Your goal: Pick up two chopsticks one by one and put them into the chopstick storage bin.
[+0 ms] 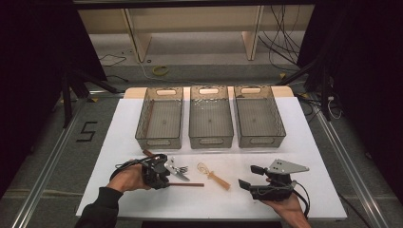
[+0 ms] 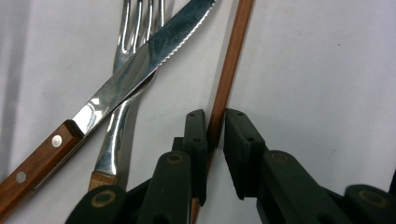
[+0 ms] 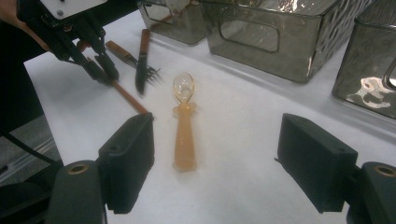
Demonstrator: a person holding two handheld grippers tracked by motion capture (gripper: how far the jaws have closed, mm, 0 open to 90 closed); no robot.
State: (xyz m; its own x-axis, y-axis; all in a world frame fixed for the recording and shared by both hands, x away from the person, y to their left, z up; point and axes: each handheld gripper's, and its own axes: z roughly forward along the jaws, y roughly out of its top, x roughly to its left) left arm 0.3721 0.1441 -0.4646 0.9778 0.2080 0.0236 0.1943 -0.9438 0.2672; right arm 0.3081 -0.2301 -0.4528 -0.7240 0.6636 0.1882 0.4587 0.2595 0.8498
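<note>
- Chopstick pickup is the step in hand: the thin brown stick lies flat on the white table, near its front edge on the person's left, and runs straight up between the two jaws of the left gripper.
- Jaws of that gripper stand close together around the stick; the left pad looks to touch it, while a sliver of white shows between the stick and the right pad, so I judge the clamp not quite made.
- Knife and fork lie crossed just beside the stick (the serrated blade rests over the fork's neck), near enough to be nudged.
- Right gripper waits with its jaws wide apart and empty, low over the table near the front right; an amber plastic spoon lies ahead of it, bowl pointing away.
- Three clear bins stand in a row at the far side, well apart from the cutlery; the leftmost one seems to hold a thin stick already, though I cannot be sure.
- Next move, as I judge it: finish the squeeze until both pads press the stick, then lift straight up so the tip clears the knife, and carry it toward a bin.
</note>
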